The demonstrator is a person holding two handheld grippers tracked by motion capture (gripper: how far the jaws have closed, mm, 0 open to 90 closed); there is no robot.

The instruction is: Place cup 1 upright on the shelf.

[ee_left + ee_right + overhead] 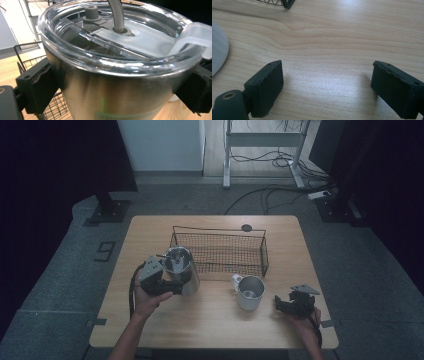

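My left claw (112, 92) grips the steel tumbler (112, 82), hiding its base; my right claw (324, 82) gapes empty near the tabletop's (332, 37) right edge.

A light wooden table (210, 320) with a pale grain stands on a grey carpeted floor (60, 270), where a figure nine (105, 251) is marked to the table's left. Dim light leaves both sides of the room in deep shadow. Behind the table rises a white wall panel (162, 145), and beside it the pale metal frame (262, 140) of another desk. Black cables (270, 195) trail across the floor beneath that frame towards a white power strip (320, 195). Dark stands on flat base plates (107, 212) flank the far corners.
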